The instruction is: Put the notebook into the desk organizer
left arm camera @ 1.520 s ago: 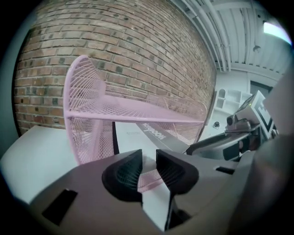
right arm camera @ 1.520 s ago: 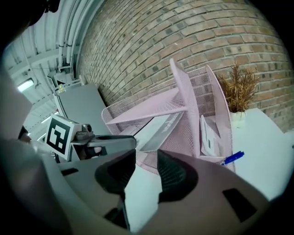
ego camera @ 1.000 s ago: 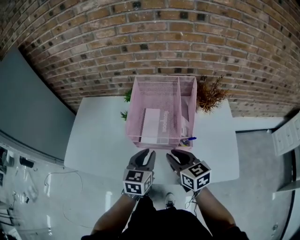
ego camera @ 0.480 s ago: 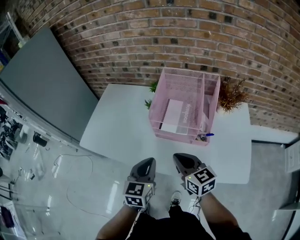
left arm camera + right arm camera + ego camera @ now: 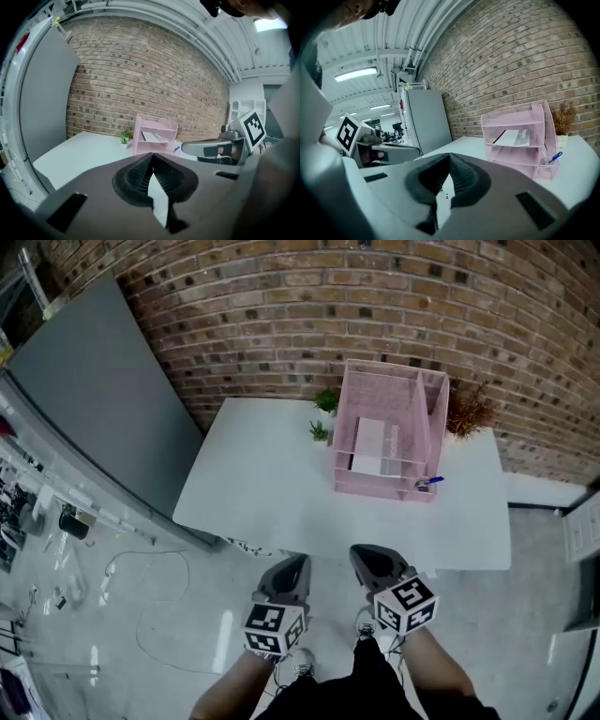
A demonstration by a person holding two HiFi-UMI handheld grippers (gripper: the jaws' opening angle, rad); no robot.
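Observation:
The pink mesh desk organizer (image 5: 412,390) stands at the back of the white table (image 5: 262,474). A white notebook (image 5: 370,446) lies on one of its shelves; it also shows in the left gripper view (image 5: 154,137) and the right gripper view (image 5: 515,137). My left gripper (image 5: 298,563) and right gripper (image 5: 359,554) hover side by side over the floor, short of the table's near edge and well away from the organizer. Both have just closed with nothing between the jaws. The jaws of each stand pressed together in the left gripper's (image 5: 152,154) and the right gripper's (image 5: 449,155) own views.
A blue pen (image 5: 429,481) sticks out of the organizer's front right corner. Small green plants (image 5: 323,401) stand left of the organizer and a dried brown plant (image 5: 467,409) to its right. A grey partition (image 5: 94,381) and cables on the floor (image 5: 141,615) lie to the left.
Both grippers drew back from the organizer to beyond the table's near edge, and their jaws went from open to shut. The notebook stayed on its shelf.

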